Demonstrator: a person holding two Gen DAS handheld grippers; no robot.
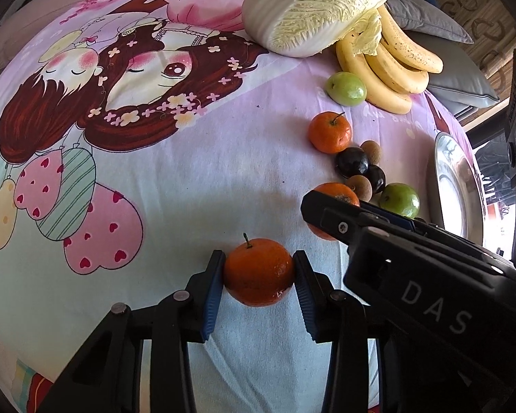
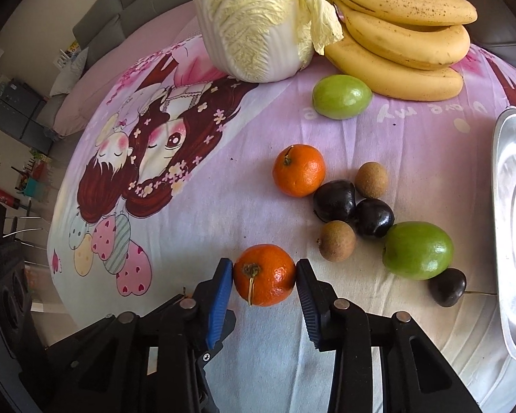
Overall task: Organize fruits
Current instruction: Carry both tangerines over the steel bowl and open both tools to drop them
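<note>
Round glossy tangerine (image 1: 259, 272) clamped in left tool (image 1: 259, 275); dimpled tangerine (image 2: 264, 274) in right tool (image 2: 264, 277).

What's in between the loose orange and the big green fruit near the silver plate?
In the right wrist view, two dark plums and two small brown fruits lie between the orange and the green fruit.

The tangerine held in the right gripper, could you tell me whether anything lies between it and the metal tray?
Yes. Between the tangerine in the right gripper and the metal tray on the right lie a longan, a green fruit and a dark cherry; lifting over them seems safest.
</note>
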